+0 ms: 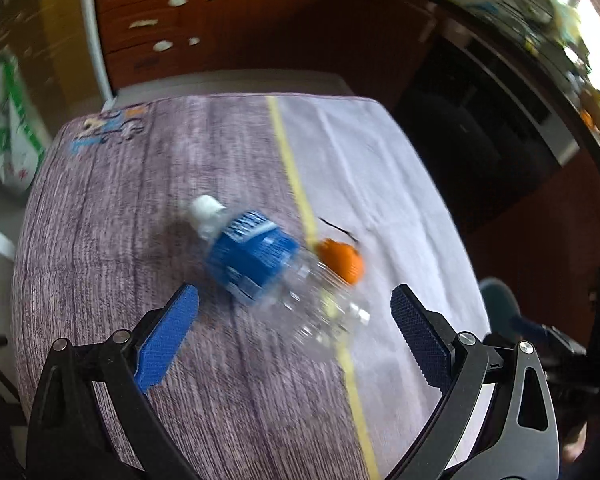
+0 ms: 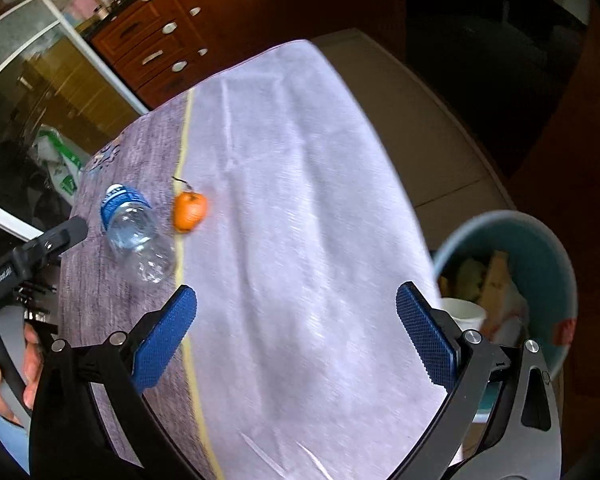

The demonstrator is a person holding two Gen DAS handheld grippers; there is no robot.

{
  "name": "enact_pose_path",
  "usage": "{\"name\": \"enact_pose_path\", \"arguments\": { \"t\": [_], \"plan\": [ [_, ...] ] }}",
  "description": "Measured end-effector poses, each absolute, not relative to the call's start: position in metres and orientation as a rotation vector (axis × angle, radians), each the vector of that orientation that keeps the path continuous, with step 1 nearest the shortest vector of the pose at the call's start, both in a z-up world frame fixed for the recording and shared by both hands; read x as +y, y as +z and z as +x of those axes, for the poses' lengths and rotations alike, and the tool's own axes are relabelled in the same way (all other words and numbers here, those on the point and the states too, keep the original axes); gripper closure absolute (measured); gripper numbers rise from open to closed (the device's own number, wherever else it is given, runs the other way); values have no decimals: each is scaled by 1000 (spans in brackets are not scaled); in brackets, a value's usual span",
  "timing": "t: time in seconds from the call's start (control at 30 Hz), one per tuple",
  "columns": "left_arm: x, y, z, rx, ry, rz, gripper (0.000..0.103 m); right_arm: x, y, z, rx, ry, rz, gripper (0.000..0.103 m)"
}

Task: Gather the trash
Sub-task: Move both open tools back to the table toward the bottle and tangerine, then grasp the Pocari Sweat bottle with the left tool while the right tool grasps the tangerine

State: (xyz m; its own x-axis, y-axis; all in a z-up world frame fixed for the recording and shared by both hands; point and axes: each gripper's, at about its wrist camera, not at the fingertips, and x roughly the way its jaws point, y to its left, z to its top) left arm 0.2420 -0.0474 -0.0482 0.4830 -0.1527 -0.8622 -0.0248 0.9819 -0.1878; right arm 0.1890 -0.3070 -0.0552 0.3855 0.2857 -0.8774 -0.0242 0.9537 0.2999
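**Bottle and orange peel lay on the cloth, both claws wide and empty**

Bottle (image 1: 276,272) of clear plastic, with a blue label and a white cap, lay on its side on the purple part of the cloth-covered table (image 1: 100,240), its clear base reaching the yellow stripe (image 1: 288,160) that ran between the purple and the white parts of the cloth. Just beside it, on the white side of the stripe, lay a small orange fruit or peel (image 1: 342,260) with a thin dark stem; blur kept it from being told apart more closely.

The left gripper (image 1: 294,320) hung over the bottle with its blue pads spread wide, touching nothing. In the right wrist view the same gripper showed at the left edge, held by a hand (image 2: 4,368).

The right gripper (image 2: 296,320) stood over the white cloth, its jaws likewise far apart and empty, well apart from the bottle and the orange thing. Off the table's right edge, lower down, stood a teal bin (image 2: 548,248) with paper scraps and a white cup (image 2: 466,314) in it. Brown drawers (image 1: 180,20) lined the far wall.
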Motion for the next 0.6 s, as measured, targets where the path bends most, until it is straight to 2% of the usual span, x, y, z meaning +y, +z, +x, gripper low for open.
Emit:
{"name": "enact_pose_path", "arguments": {
  "t": [0.6],
  "plan": [
    [-51, -103, 264, 1136, -20, -234, 4, -257, -61, 248, 1187, 220, 256, 7]
  ]
}}
